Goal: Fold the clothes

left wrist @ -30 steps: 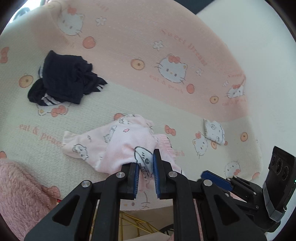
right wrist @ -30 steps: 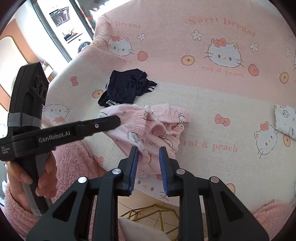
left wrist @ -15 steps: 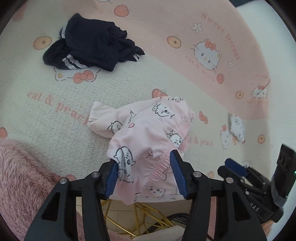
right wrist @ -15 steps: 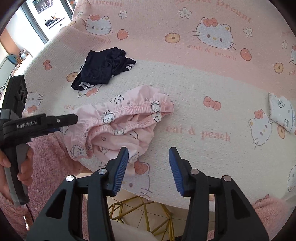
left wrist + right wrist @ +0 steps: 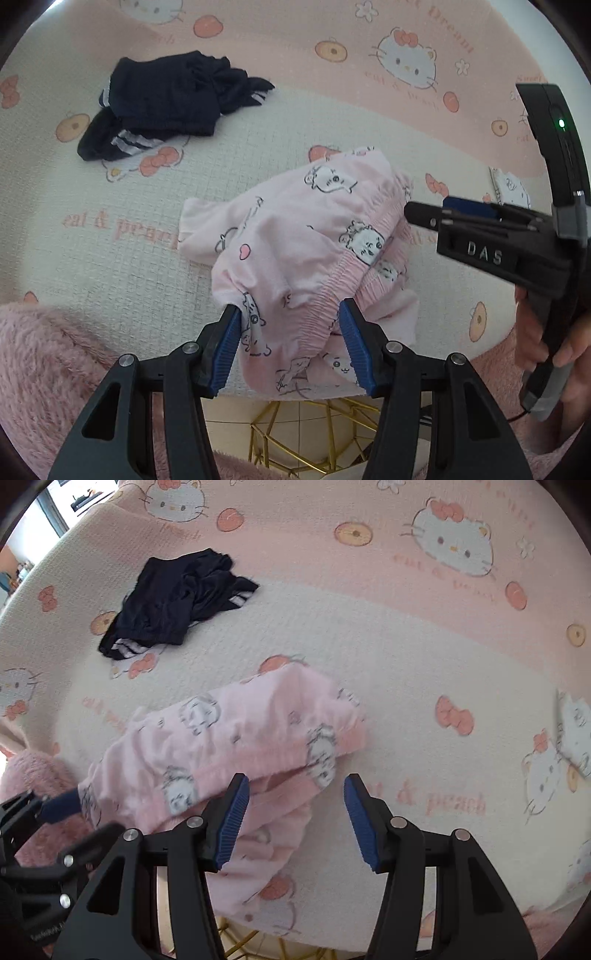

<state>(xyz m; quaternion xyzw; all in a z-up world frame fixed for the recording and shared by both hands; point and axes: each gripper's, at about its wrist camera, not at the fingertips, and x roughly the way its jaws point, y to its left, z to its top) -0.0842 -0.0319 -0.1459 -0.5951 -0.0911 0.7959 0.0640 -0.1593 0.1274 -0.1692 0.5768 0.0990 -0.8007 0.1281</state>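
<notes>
dropped lower and closer over the bedspread (image 5: 122, 206) since a second ago, both tools tipped more steeply down, the pink shorts (image 5: 303, 236) let go and now lying crumpled on the cover near its front edge, part of them spilling over that edge.

left gripper (image 5: 290, 343): released, jaws spread wide, just been opening; blue fingers (image 5: 221, 354) stand either side of the gathered waistband, cloth between them but not pinched. pointing steeply down at the near end of the shorts.

right gripper (image 5: 295, 819): also released, jaws just been opening further; left pad over the waistband's edge, right pad over bare cover, nothing clamped. seen from the left camera, held out at the right by a hand (image 5: 546, 343) wrapped round the handle, its tip just beside the far end of the waistband.

dark shorts (image 5: 170, 99) with white stripes bunched further back on the cover, well apart from the pink pair. fuzzy pink sleeve (image 5: 44, 369) low at the left edge. gold wire frame (image 5: 280, 435) below the bed edge.
</notes>
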